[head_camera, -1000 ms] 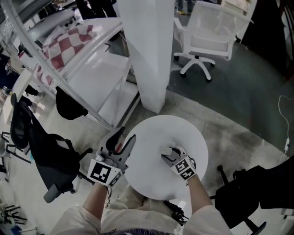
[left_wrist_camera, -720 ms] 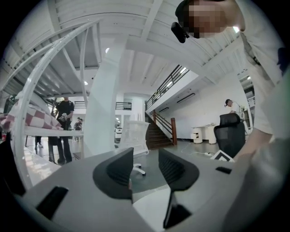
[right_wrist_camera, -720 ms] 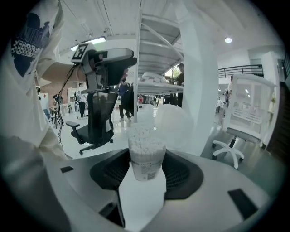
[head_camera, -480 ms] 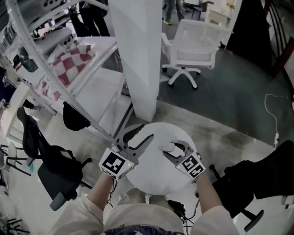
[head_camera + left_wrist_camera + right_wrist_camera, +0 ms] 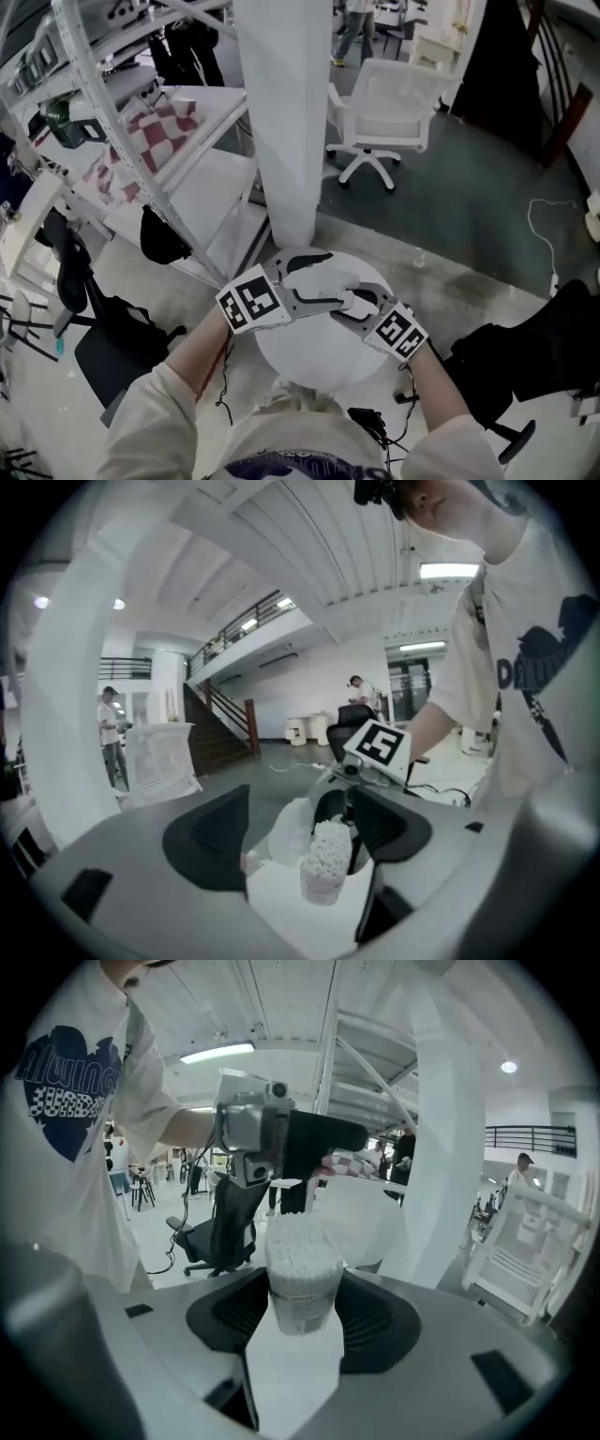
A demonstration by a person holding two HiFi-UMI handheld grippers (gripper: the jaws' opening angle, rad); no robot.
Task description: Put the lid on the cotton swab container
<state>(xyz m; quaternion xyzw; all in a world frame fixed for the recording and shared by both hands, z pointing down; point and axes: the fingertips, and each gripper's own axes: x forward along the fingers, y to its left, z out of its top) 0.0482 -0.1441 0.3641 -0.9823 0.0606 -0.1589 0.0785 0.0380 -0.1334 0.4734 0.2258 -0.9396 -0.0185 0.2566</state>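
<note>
The cotton swab container (image 5: 302, 1269) is a small clear tub packed with white swabs, and no lid shows on it. My right gripper (image 5: 302, 1309) is shut on it and holds it upright above the table. In the head view my right gripper (image 5: 354, 304) and left gripper (image 5: 328, 279) meet over the table. The left jaws have just been opening and stand wide, facing the container (image 5: 323, 864) without touching it. A pale rounded piece (image 5: 291, 827) shows beside the container. I cannot tell whether that piece is the lid.
Below both grippers is a small round white table (image 5: 319, 361). A white pillar (image 5: 286, 122) rises just behind it. A metal shelving rack (image 5: 141, 141) stands at the left, a white office chair (image 5: 389, 112) beyond, and black chairs (image 5: 103, 328) (image 5: 525, 366) at either side.
Both grippers have risen off the table. The left gripper swung right toward the container and its jaws spread wider. The right gripper kept its hold on the container.
</note>
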